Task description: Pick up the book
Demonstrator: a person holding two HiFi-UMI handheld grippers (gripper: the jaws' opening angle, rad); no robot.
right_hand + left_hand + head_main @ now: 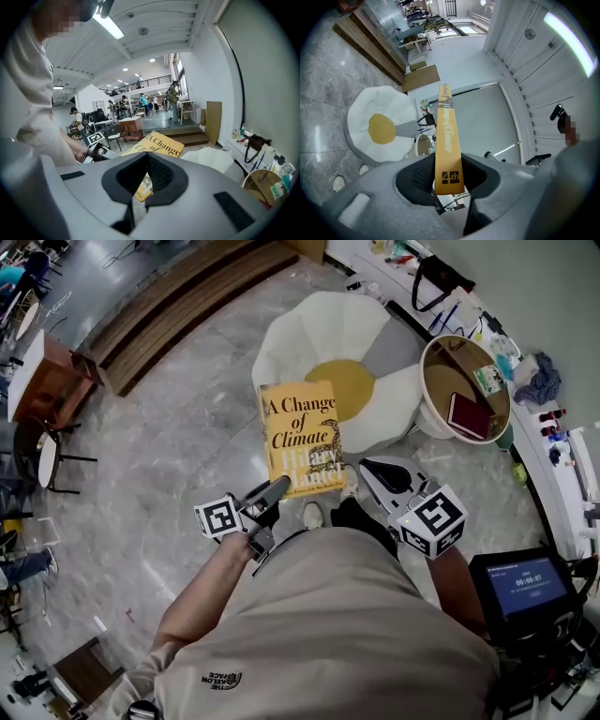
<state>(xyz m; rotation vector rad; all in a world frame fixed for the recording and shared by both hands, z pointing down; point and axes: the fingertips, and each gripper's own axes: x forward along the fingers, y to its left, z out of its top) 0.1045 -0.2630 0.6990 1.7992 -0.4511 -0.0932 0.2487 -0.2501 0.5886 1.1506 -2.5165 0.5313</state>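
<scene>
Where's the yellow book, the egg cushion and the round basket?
yellow book (300,432), head view, front cover.
egg cushion (354,385), head view, yellow yolk.
round basket (450,368), head view, bare inner wall.

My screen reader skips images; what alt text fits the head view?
A yellow book titled A Change of Climate is gripped at its near edge by the left gripper and right gripper, over a marble floor and fried-egg cushion.
</scene>
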